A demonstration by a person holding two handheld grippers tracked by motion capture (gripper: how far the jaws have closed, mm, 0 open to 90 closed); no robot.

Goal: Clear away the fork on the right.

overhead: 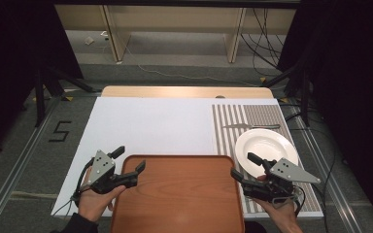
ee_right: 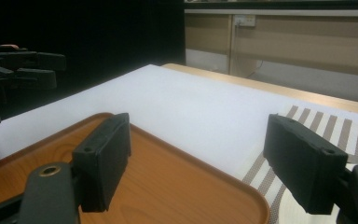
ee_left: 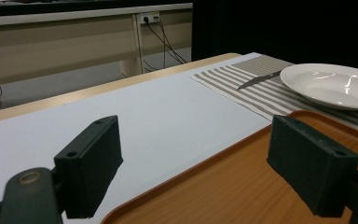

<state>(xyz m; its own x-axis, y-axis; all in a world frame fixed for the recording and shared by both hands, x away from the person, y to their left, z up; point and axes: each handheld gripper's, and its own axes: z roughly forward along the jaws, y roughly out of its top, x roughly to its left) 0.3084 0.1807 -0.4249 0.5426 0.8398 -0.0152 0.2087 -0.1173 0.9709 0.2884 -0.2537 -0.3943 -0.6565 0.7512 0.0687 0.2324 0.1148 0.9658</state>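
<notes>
A brown wooden tray lies at the near middle of the table. My left gripper is open at the tray's far left corner, one jaw over the white sheet and the other over the tray. My right gripper is open at the tray's far right corner, one jaw above the tray and the other above the striped placemat. In each gripper view the left gripper and the right gripper have nothing pressed between the pads. A hand holds each gripper.
A white plate sits on the striped placemat at the right, with a knife beyond it. The plate and knife lie ahead of the left gripper. Floor, cables and wooden furniture legs lie beyond the table's far edge.
</notes>
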